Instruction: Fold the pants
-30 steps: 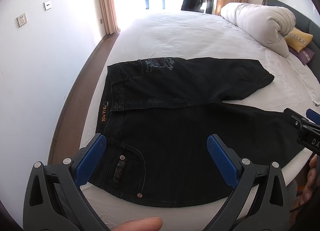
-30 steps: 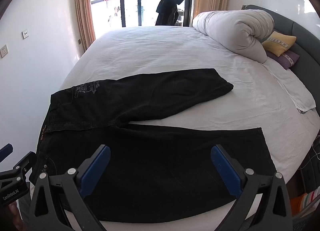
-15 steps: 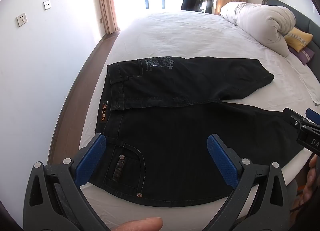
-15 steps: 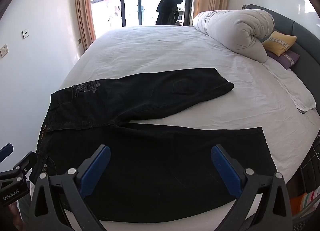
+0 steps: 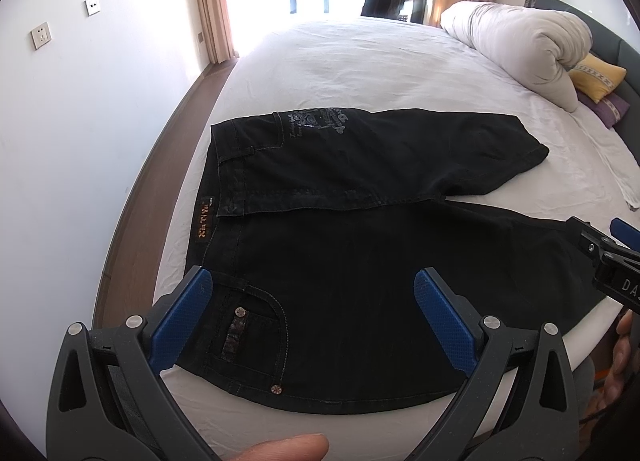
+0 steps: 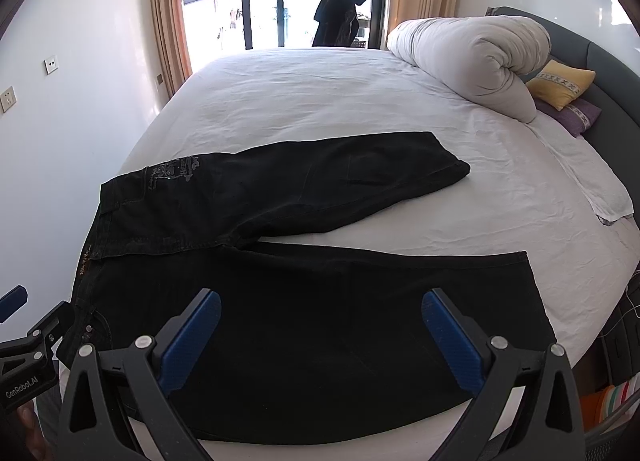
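jeans: black jeans (image 5: 360, 261) spread flat on the white bed sheet (image 6: 320, 101), waistband at our left, legs splayed in a V, near leg along the bed edge
left gripper (image 5: 310, 313): jaws apart, empty, hovering over the waist pocket
right gripper (image 6: 320, 335): jaws apart, empty, over the near leg
done: we judge nothing folded yet
left: bring the legs together, then fold lengthwise

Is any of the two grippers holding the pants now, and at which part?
Nothing is held. The left gripper and the right gripper are both open above the black pants, which lie flat on the bed.
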Available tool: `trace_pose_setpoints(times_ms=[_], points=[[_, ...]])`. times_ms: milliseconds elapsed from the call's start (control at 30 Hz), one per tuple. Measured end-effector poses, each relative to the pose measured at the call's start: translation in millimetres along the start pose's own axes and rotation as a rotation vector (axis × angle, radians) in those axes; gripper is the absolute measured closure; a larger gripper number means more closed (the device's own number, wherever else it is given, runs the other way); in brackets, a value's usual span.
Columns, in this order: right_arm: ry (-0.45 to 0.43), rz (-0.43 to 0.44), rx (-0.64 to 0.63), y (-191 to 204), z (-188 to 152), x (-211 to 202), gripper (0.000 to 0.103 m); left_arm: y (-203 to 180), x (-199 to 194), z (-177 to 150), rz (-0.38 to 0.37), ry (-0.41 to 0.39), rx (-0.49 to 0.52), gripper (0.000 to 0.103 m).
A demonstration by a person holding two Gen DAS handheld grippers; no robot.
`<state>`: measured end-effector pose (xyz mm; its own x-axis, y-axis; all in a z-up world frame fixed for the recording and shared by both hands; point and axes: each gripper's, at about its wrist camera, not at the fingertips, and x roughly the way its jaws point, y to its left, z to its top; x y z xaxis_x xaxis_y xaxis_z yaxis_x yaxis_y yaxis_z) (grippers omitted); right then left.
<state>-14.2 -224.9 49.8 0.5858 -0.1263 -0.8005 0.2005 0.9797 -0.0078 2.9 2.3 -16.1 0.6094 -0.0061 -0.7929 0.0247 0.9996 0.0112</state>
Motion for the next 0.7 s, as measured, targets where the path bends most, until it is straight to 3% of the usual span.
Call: trace_pose_setpoints(times_ms=[200, 300, 367, 433, 633, 700], points=[[0.027, 0.022, -0.03, 1, 0, 16, 0.0, -1, 19, 8, -0.044, 0.027, -0.002, 0.0], [0.039, 0.08, -0.067, 1, 9, 29, 0.0, 4, 35, 26, -0.048, -0.013, 0.037, 0.0], [0.03, 0.128, -0.117, 3, 20, 37, 0.0, 8, 46, 45, -0.098, -0.049, 0.074, 0.0], [-0.001, 0.157, -0.183, 5, 36, 44, 0.0, 13, 66, 70, -0.144, -0.011, 0.115, 0.0], [-0.058, 0.235, -0.372, 10, 88, 80, 0.0, 36, 145, 156, -0.08, 0.022, 0.208, 0.0], [-0.06, 0.291, -0.432, 14, 104, 97, 0.0, 46, 184, 181, -0.071, 0.071, 0.266, 0.0]])
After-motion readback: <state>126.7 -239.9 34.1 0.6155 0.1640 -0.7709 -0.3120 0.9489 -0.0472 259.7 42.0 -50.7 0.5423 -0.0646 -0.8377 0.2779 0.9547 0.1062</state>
